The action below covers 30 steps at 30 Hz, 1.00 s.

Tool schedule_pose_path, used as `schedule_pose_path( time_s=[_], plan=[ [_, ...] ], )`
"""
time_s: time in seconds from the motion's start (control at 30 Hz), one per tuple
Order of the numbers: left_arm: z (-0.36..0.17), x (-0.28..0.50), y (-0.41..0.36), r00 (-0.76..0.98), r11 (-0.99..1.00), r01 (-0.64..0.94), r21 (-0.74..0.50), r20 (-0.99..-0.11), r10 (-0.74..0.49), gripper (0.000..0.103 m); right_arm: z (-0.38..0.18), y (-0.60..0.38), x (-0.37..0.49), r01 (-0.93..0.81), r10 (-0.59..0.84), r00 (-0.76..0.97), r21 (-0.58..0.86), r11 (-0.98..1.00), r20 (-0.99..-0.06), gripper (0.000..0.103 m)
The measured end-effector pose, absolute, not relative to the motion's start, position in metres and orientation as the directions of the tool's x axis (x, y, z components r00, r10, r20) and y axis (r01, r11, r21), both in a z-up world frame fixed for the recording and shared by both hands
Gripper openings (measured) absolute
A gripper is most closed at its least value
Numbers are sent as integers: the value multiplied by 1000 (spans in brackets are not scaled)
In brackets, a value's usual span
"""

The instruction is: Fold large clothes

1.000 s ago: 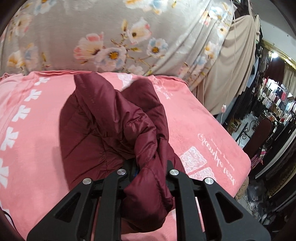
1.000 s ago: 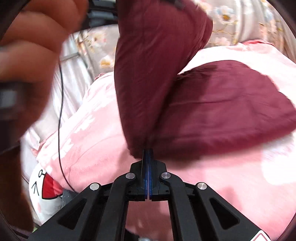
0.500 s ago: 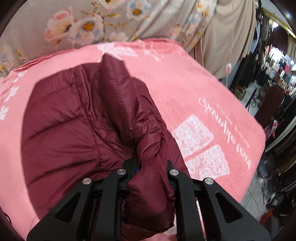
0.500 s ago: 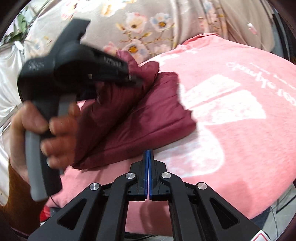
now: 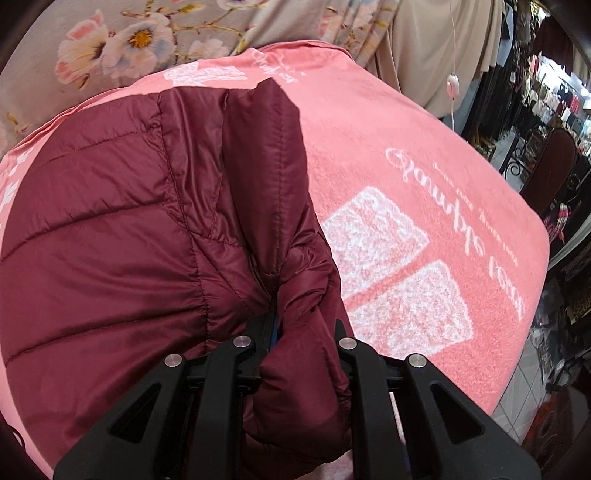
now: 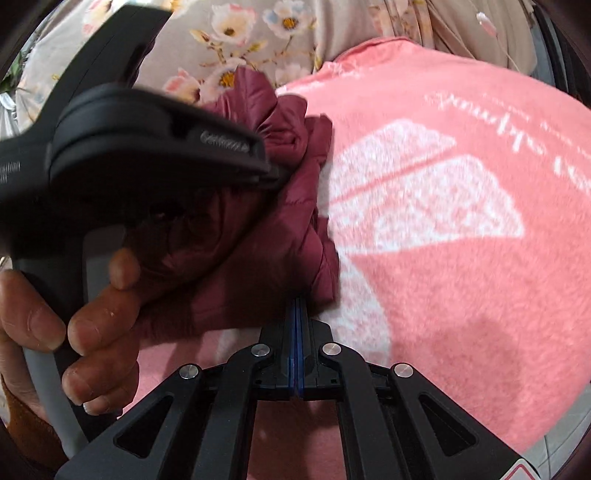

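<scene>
A dark red quilted puffer jacket (image 5: 110, 229) lies folded on a pink blanket (image 5: 424, 155). My left gripper (image 5: 291, 325) is shut on a bunched edge of the jacket, and the fabric hides its fingertips. In the right wrist view the jacket (image 6: 258, 236) lies at the left, and the left gripper (image 6: 273, 173), held by a hand (image 6: 85, 325), bites its edge. My right gripper (image 6: 296, 306) is shut with its pads together, tips right at the jacket's near corner. I cannot tell if fabric is pinched between them.
The pink blanket (image 6: 461, 258) has white prints and covers a raised surface with a rounded edge on the right. A grey floral curtain (image 5: 155, 33) hangs behind. A shop aisle with clothes racks (image 5: 554, 110) lies to the right, beyond the edge.
The left gripper has lowered the lifted jacket half onto the rest, so the jacket now lies flatter. The right gripper has swung right along the jacket's near edge, staying shut.
</scene>
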<state>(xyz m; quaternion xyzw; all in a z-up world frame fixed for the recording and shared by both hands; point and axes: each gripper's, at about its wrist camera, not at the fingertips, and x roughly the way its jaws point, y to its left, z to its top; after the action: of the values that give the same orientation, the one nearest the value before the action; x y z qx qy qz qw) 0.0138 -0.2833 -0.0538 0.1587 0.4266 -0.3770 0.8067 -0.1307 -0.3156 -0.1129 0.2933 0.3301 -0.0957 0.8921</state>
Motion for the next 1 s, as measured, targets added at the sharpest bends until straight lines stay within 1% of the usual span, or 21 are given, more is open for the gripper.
schedule_pose_path(
  time_s=[0.13, 0.23, 0.27, 0.3, 0.33, 0.37, 0.4, 0.43, 0.47, 0.5, 0.53, 0.57, 0.6, 0.63, 0.7, 0.73, 0.8, 0.9, 1.0],
  plan=[
    [-65, 11, -292, 358, 663, 748, -38, -817, -452, 13, -113, -316, -136, 353, 39, 764, 468, 810, -644, 0],
    [-66, 9, -295, 366, 654, 756, -26, -812, -456, 19, -104, -318, -146, 358, 31, 768, 469, 808, -640, 0],
    [-61, 7, -293, 353, 644, 764, -45, -806, -475, 27, -98, -319, -149, 361, 17, 772, 460, 812, -635, 3],
    [-54, 6, -289, 322, 631, 771, -92, -798, -510, 40, -92, -321, -154, 364, -1, 778, 448, 817, -628, 10],
    [-47, 5, -285, 303, 625, 770, -130, -787, -538, 44, -85, -324, -159, 366, -19, 784, 437, 822, -621, 11],
    [-38, 4, -280, 296, 621, 768, -157, -773, -562, 53, -75, -328, -164, 370, -39, 791, 427, 825, -610, 11],
    [-24, 1, -272, 299, 613, 769, -181, -746, -595, 58, -65, -332, -170, 373, -56, 802, 426, 824, -595, 12],
    [-13, -1, -266, 311, 611, 769, -187, -726, -614, 60, -57, -335, -174, 373, -64, 812, 431, 822, -581, 13],
    [2, -1, -256, 332, 614, 764, -197, -697, -636, 63, -42, -341, -178, 367, -68, 829, 448, 816, -556, 16],
    [16, 1, -245, 352, 622, 752, -217, -666, -658, 65, -32, -345, -178, 360, -67, 840, 461, 811, -539, 22],
    [27, 5, -237, 365, 629, 741, -236, -643, -673, 66, -23, -349, -177, 353, -64, 849, 472, 808, -524, 27],
    [40, 11, -228, 384, 640, 724, -256, -621, -683, 68, -11, -352, -174, 337, -57, 863, 488, 805, -502, 36],
    [53, 22, -217, 411, 662, 699, -271, -605, -682, 69, 0, -354, -170, 321, -49, 873, 498, 806, -484, 40],
    [62, 33, -213, 429, 679, 680, -276, -602, -674, 69, 9, -352, -165, 303, -36, 882, 506, 808, -470, 41],
    [75, 60, -208, 465, 720, 638, -274, -608, -644, 69, 20, -352, -146, 272, -2, 887, 519, 810, -462, 44],
    [77, 71, -211, 462, 726, 633, -267, -622, -632, 69, 23, -349, -139, 260, 16, 885, 524, 811, -465, 46],
    [74, 91, -223, 412, 718, 649, -250, -679, -608, 69, 22, -344, -131, 250, 32, 880, 519, 817, -474, 56],
    [63, 107, -245, 336, 685, 696, -214, -746, -574, 69, 6, -329, -120, 271, 26, 849, 477, 836, -528, 57],
    [42, 111, -271, 247, 640, 741, -205, -803, -543, 67, -14, -329, -110, 288, 43, 826, 486, 825, -562, 57]
  ],
)
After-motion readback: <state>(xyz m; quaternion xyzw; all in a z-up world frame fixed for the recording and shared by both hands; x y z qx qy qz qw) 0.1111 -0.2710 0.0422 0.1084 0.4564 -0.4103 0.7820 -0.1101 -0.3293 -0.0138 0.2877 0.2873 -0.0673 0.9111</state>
